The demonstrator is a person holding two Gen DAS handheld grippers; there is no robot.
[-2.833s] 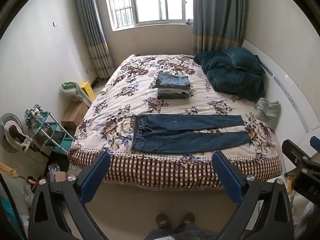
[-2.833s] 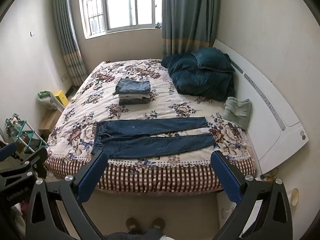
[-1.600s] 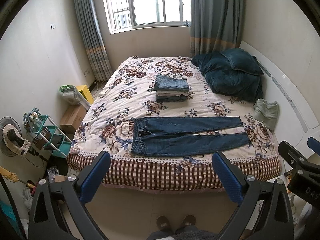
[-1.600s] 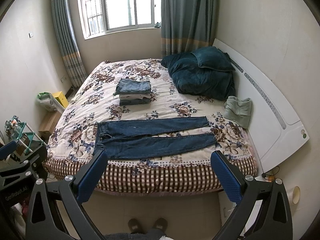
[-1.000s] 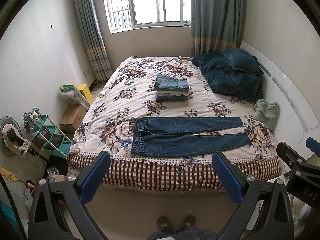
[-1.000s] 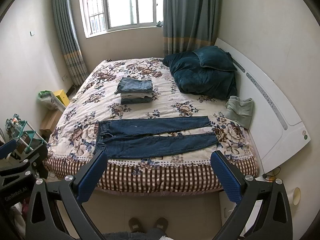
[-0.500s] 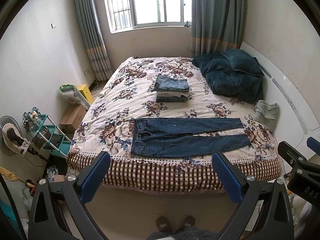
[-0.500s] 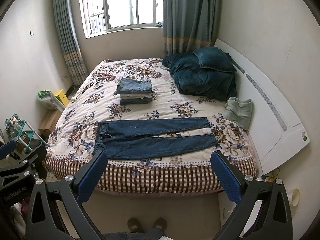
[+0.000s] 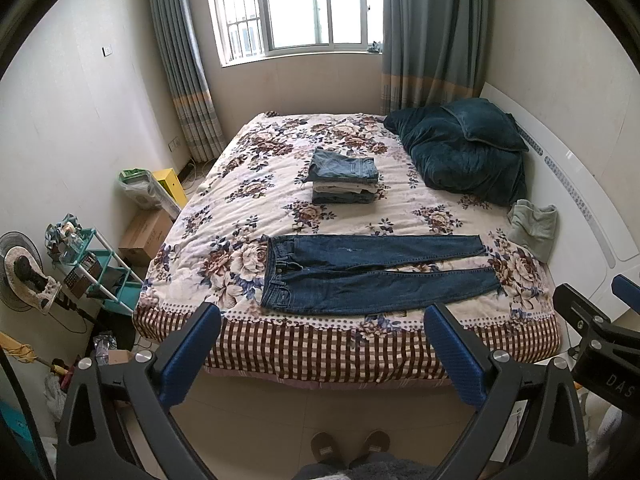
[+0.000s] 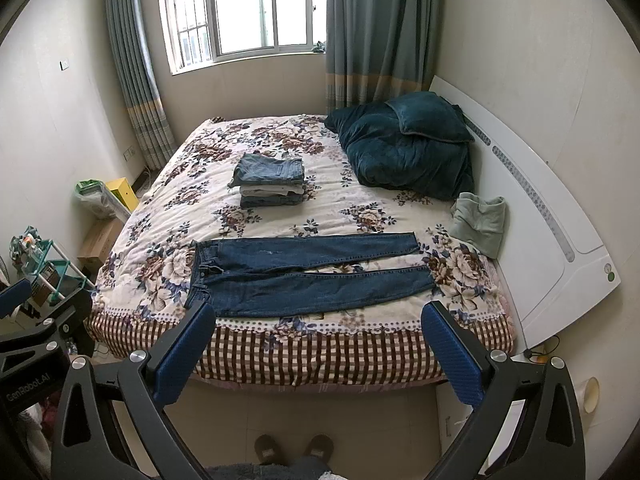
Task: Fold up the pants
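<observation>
Dark blue jeans [image 9: 360, 276] lie flat near the front edge of the flowered bed [image 9: 248, 208], waistband to the left, both legs stretched right; they also show in the right wrist view [image 10: 296, 276]. My left gripper [image 9: 320, 352] is open and empty, held above the floor in front of the bed, well short of the jeans. My right gripper [image 10: 318, 350] is open and empty at the same distance. Each gripper's body shows at the edge of the other's view.
A stack of folded pants [image 9: 344, 178] sits mid-bed. A teal duvet and pillow [image 9: 464, 148] lie by the white headboard [image 9: 580, 208], with a green cloth [image 9: 534, 228] beside them. A teal rack [image 9: 92, 264], fan, box and bags crowd the left floor. My slippered feet [image 9: 350, 446] stand below.
Both views have shifted only slightly; the jeans and grippers stand as before.
</observation>
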